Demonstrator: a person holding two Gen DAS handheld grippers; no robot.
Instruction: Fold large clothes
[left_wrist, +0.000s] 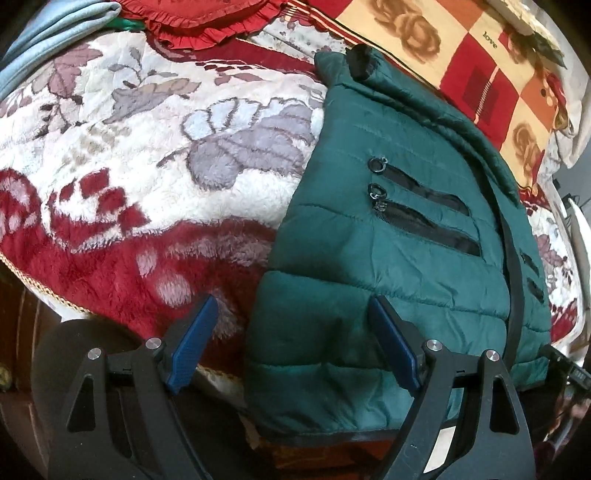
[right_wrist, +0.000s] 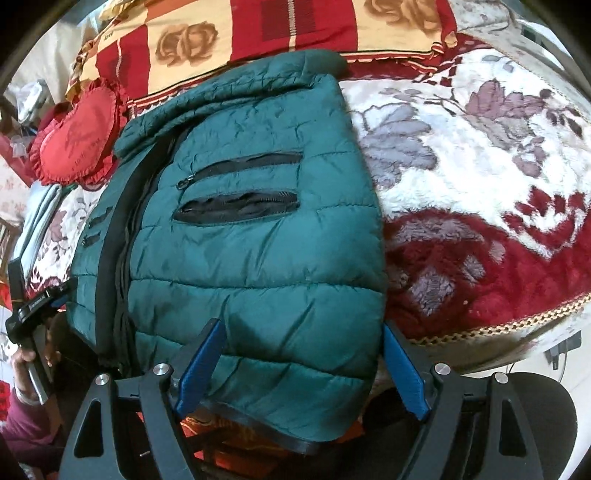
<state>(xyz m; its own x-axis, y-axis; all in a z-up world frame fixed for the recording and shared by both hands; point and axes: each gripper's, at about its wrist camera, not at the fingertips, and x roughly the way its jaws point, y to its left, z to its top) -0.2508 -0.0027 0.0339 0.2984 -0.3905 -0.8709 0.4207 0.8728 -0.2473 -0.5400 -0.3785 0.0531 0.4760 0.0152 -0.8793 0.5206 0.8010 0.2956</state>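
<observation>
Jacket: green quilted puffer, laid flat on the blanket that covers the bed, its near hem overhanging the bed's near edge. Sides folded in toward the middle; black front zipper runs near to far. Two black zipped pockets on each front panel. Collar at the far end, close to the quilt.

Blanket: plush, cream with grey flowers and dark red border, gold braid trim along the near edge.

Quilt: red, cream and orange squares with rose prints, lying across the far end of the bed.

Cushion: red, heart-shaped, frilled, to the far left of the jacket.

Folded cloth: pale blue, at the far left.

Left gripper: blue fingers spread wide apart, nothing between them gripped; positioned over the jacket's near left corner, the right finger over the fabric, the left finger over the blanket.

Right gripper: fingers spread wide apart, straddling the jacket's near right corner; contact with the fabric cannot be told.
</observation>
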